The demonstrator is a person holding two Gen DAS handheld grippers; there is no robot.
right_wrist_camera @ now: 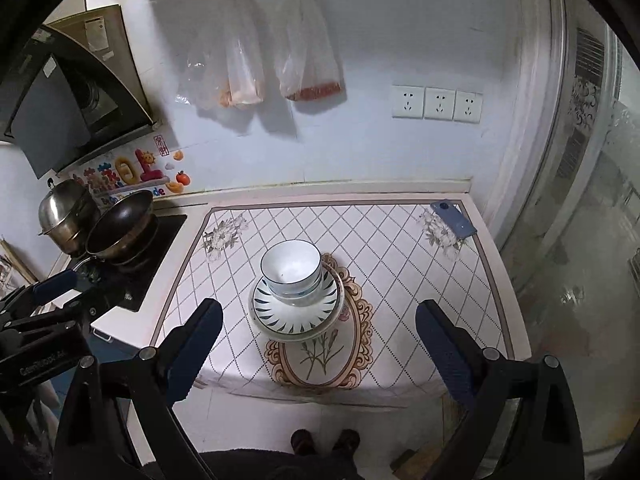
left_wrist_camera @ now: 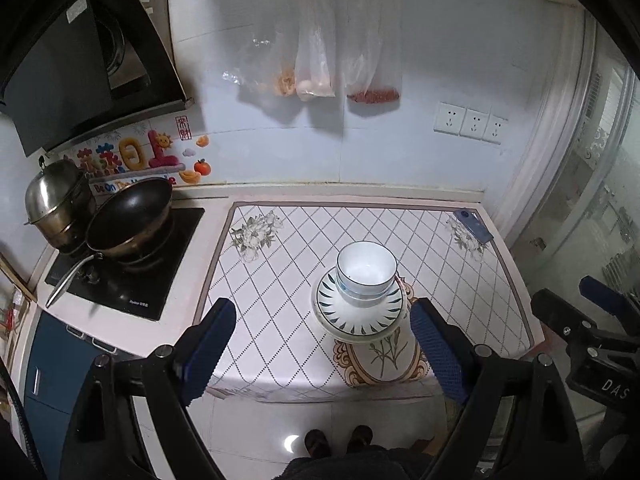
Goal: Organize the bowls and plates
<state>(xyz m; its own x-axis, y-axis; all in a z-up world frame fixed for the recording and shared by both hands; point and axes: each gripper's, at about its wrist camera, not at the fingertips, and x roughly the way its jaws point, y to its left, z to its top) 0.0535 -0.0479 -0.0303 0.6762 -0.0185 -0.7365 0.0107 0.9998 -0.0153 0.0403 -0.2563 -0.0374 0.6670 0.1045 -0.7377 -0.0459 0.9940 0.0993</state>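
Bowls (left_wrist_camera: 366, 270) sit nested on plates (left_wrist_camera: 360, 316) – both grippers' fingers (left_wrist_camera: 436, 354) wide apart, empty – approach low, square to the rim.

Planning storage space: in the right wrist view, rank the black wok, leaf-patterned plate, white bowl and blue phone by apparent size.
1. Leaf-patterned plate, though it sits nearer the camera.
2. Black wok, close behind.
3. White bowl.
4. Blue phone.

A pale tiled wall (right_wrist_camera: 400, 40) rises behind the counter (right_wrist_camera: 400, 240); three sockets (right_wrist_camera: 437, 103) sit above it, a range hood (right_wrist_camera: 60, 112) to its left.
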